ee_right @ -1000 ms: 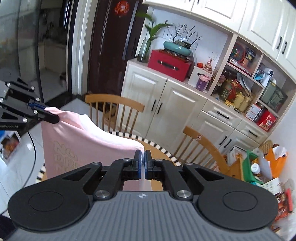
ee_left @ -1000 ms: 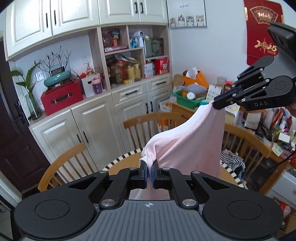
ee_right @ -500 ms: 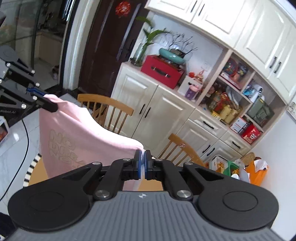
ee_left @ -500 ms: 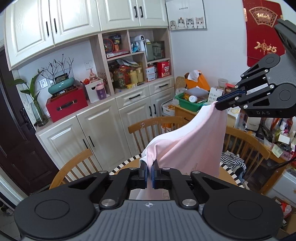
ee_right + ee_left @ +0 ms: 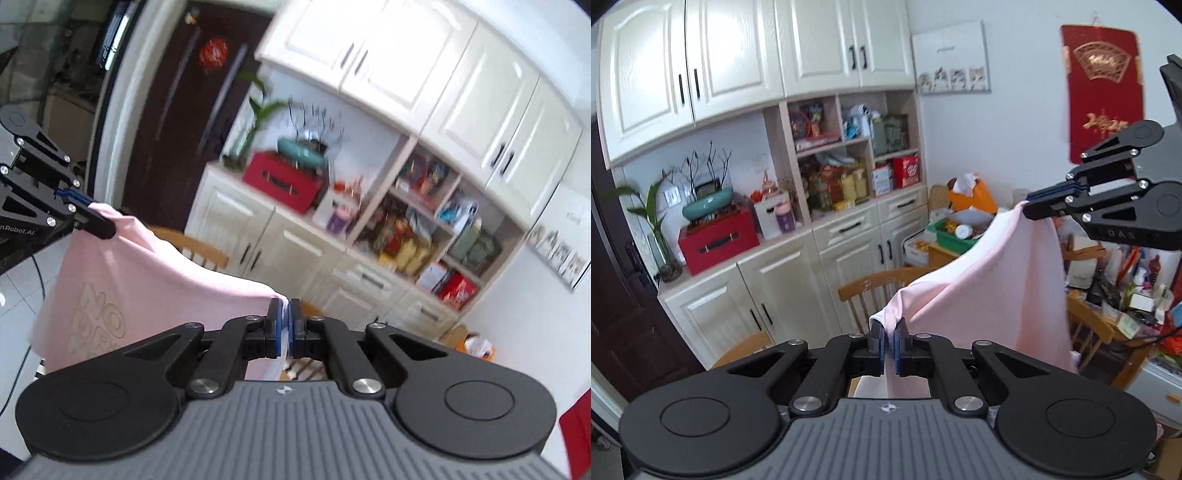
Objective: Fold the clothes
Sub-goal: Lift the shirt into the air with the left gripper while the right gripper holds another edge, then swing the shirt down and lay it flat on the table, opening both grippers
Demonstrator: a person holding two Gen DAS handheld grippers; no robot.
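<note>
A pale pink T-shirt point(image 5: 990, 295) hangs in the air, stretched between both grippers. My left gripper point(image 5: 891, 326) is shut on one top corner of it. My right gripper point(image 5: 284, 307) is shut on the other top corner. In the left wrist view the right gripper point(image 5: 1030, 205) shows at the upper right, pinching the cloth. In the right wrist view the left gripper point(image 5: 98, 221) shows at the left, and the pink T-shirt point(image 5: 140, 280) hangs down with faint lettering at its lower left. The shirt's lower edge is hidden behind the gripper bodies.
Cream cabinets point(image 5: 827, 266) with open shelves line the wall ahead. Wooden chairs point(image 5: 875, 291) stand below the shirt. A red box point(image 5: 718, 240) and a plant sit on the counter. A cluttered side table point(image 5: 1115, 314) is at the right, a dark door point(image 5: 177, 122) at the left.
Both grippers have risen with the shirt still pinched. The round table and chairs have dropped lower or out of view. The right wrist view has tilted and is now blurred.
</note>
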